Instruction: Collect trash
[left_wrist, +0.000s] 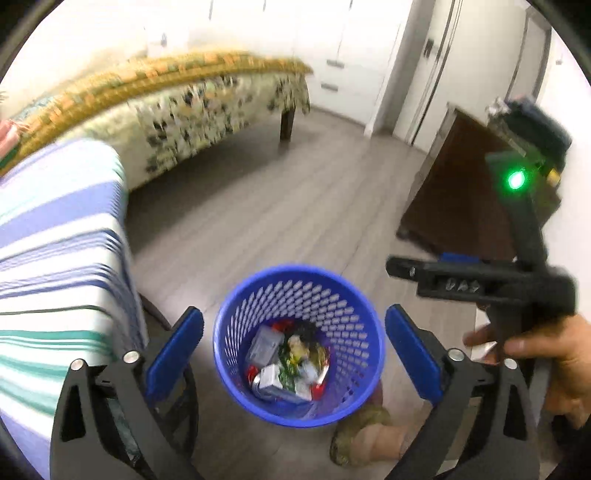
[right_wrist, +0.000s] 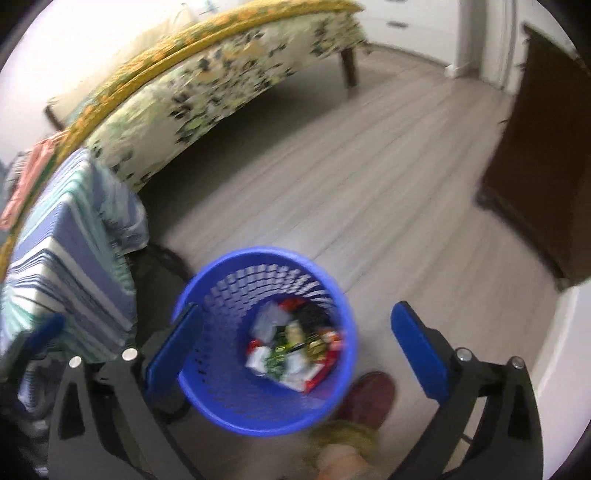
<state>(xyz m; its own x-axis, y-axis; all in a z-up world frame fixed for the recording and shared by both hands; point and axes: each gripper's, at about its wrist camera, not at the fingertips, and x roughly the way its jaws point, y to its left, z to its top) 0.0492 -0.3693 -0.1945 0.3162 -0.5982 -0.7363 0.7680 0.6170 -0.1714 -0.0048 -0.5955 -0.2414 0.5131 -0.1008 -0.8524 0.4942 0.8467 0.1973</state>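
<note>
A blue mesh wastebasket (left_wrist: 236, 332) stands on the wood floor, holding several wrappers and small packets (left_wrist: 288, 365). My left gripper (left_wrist: 293, 325) is open and empty above the basket. My right gripper (right_wrist: 295, 325) is also open and empty above the same basket (right_wrist: 207, 376), with the trash (right_wrist: 295, 354) visible inside. The right gripper's body (left_wrist: 480, 280) shows at the right of the left wrist view, held by a hand (left_wrist: 554, 362).
A table with a blue and green striped cloth (left_wrist: 55, 258) stands left of the basket. A bed with a floral cover (left_wrist: 192, 110) lies behind. A dark wooden cabinet (left_wrist: 454, 199) stands at right. A foot in a slipper (left_wrist: 365, 435) is beside the basket.
</note>
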